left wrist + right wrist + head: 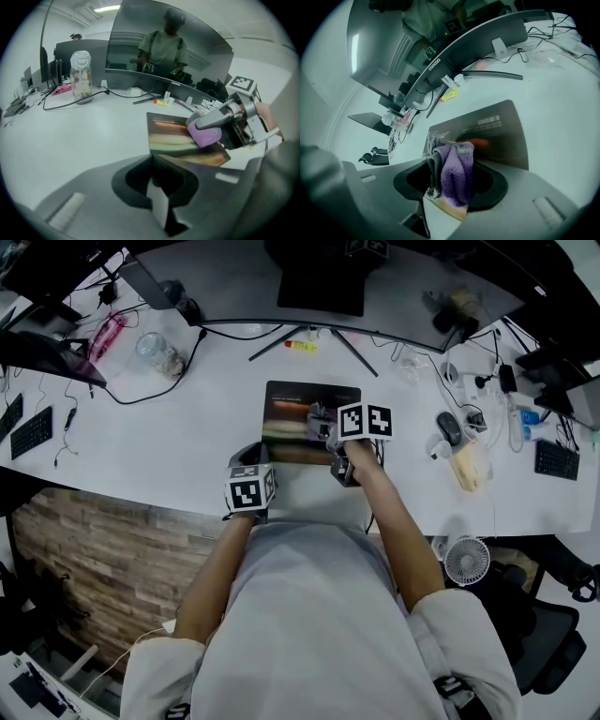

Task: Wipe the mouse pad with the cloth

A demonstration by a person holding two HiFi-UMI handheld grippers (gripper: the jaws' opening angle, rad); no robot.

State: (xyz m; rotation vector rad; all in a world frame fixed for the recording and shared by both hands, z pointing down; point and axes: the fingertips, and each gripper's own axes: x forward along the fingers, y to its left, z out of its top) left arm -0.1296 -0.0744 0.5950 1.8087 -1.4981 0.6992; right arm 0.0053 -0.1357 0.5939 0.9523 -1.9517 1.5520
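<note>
The dark mouse pad [292, 401] with coloured stripes lies on the white desk in front of the monitor stand. My right gripper [330, 432] is over the pad's right half, shut on a folded purple cloth [457, 171] that presses onto the pad [501, 133]. From the left gripper view, the cloth [206, 136] sits on the pad [168, 136] under the right gripper [220, 119]. My left gripper [246, 460] hovers near the desk's front edge, just left of the pad's near corner; its jaws [157, 199] are shut with nothing in them.
A curved monitor [309, 287] stands behind the pad, its stand legs spreading toward it. A glass jar [157, 352] and cables are at the back left, a yellow marker [300, 345] lies near the stand, a mouse [449, 427] and small items at right. A keyboard [31, 432] is far left.
</note>
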